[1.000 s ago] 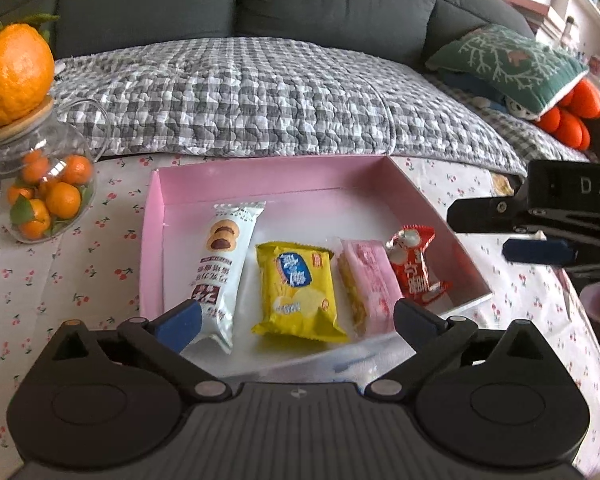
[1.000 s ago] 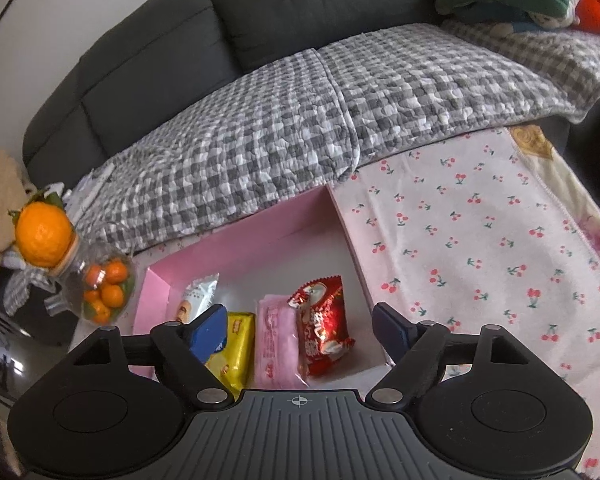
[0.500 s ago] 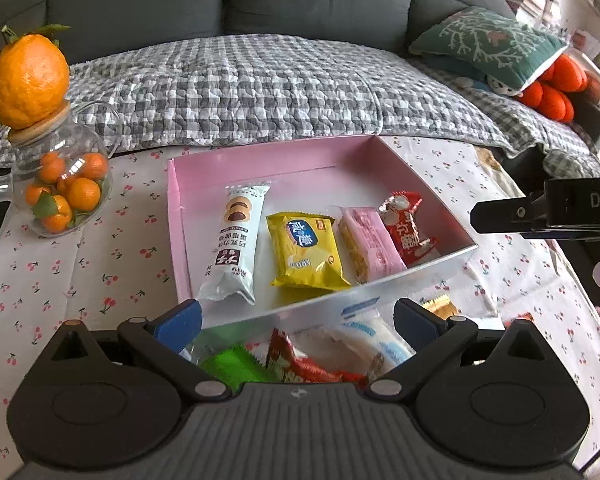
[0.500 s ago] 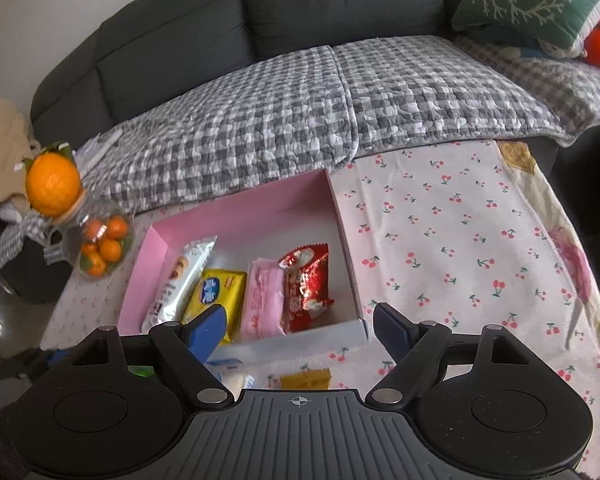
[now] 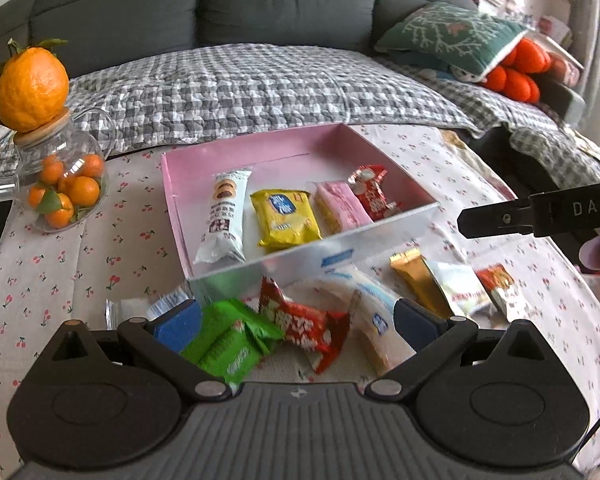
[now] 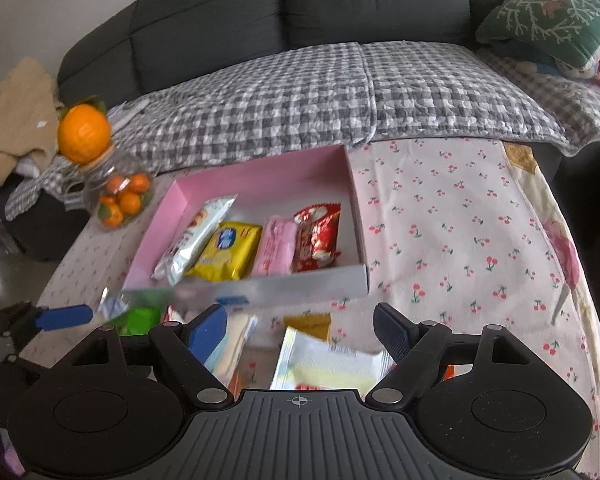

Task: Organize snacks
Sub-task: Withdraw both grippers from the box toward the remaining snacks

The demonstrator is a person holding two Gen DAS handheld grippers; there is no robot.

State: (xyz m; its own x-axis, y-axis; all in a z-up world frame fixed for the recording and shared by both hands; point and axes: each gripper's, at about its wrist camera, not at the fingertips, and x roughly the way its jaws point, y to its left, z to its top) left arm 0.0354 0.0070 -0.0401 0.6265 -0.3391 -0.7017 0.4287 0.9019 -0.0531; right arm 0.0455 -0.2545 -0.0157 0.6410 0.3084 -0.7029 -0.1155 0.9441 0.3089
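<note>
1. Left wrist view alone shows the loose snacks clearly: a green packet (image 5: 228, 344), a red packet (image 5: 304, 326), a white-and-blue packet (image 5: 370, 312), a gold packet (image 5: 414, 280) and a small red packet (image 5: 500, 284) lie on the cherry-print cloth (image 5: 80, 256) in front of the box. The right wrist view catches only their blurred tops, plus a pale packet (image 6: 328, 364) just below its fingers.
2. The pink box (image 5: 172, 200) holds four snacks in a row: a long white biscuit pack (image 5: 226, 216), a yellow pack (image 5: 284, 218), a pink pack (image 5: 340, 206) and a red wrapper (image 5: 374, 196). Its back half is bare.
3. A glass jar (image 5: 66, 184) of small oranges, with a big orange (image 5: 32, 84) on its lid, stands left of the box.
4. The left gripper (image 5: 296, 320) is spread wide, holding nothing, above the green and red packets. The right gripper (image 6: 300, 326) is likewise wide and holds nothing.
5. Right of the box, the cloth lies bare up to the table's edge.
</note>
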